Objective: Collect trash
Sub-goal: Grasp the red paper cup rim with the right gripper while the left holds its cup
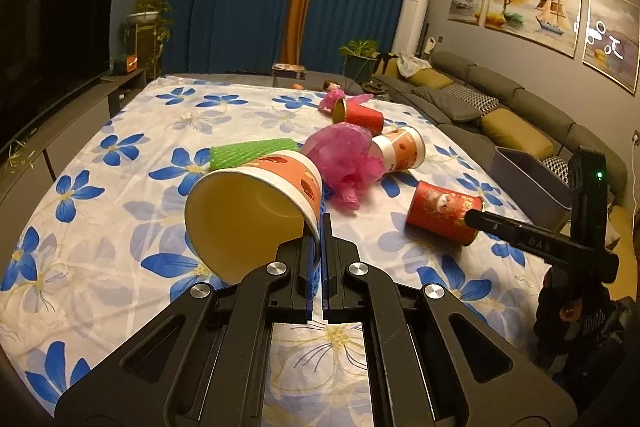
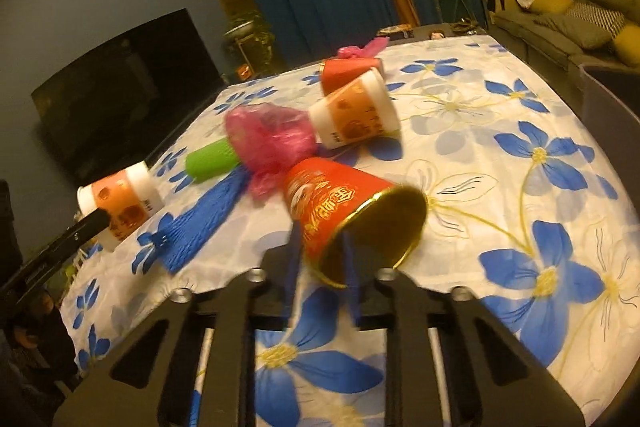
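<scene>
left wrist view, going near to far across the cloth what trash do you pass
orange paper cup held in the left gripper → pink plastic bag → second orange cup lying on its side → red cup with gold rim

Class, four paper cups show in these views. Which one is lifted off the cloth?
The orange-and-white paper cup, pinched by its rim in the left gripper, mouth towards the camera. The other three cups lie on the cloth.

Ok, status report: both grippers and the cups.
Left gripper shut on orange paper cup, rim pinched. Right gripper shut on red cup rim. Pink bag, green mesh, two more cups left on the sheet.
</scene>
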Tool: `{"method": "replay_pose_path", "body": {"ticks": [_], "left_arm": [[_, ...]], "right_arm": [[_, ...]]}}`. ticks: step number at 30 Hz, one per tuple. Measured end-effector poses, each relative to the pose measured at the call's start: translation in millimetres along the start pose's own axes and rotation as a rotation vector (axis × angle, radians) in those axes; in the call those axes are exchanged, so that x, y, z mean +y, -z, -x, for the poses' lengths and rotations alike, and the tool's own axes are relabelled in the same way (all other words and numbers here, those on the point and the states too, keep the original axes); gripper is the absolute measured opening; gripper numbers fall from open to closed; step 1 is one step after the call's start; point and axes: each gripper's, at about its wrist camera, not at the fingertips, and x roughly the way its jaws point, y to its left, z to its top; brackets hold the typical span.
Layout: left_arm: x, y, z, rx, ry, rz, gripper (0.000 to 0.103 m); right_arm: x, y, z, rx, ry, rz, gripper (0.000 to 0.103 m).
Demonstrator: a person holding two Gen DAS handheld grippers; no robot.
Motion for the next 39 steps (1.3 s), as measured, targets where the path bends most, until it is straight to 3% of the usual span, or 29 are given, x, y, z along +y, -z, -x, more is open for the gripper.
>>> {"method": "replay_pose_path", "body": {"ticks": [3,16,39], "left_arm": [[-2,1,3,-0.003,0.004,-0.004,0.002],[-14,-1,16,-0.025,0.019,-0.021,0.002],[-96,-30,2,-0.060,0.090,-0.143,0.002]], "right_arm": [[12,2,3,-0.011,0.009,0.034,0.005],[46,-6,42,-0.130,0.131,0.155,0.004],[15,-17,99,-0.231,0.234,0.154,0.004]]}}
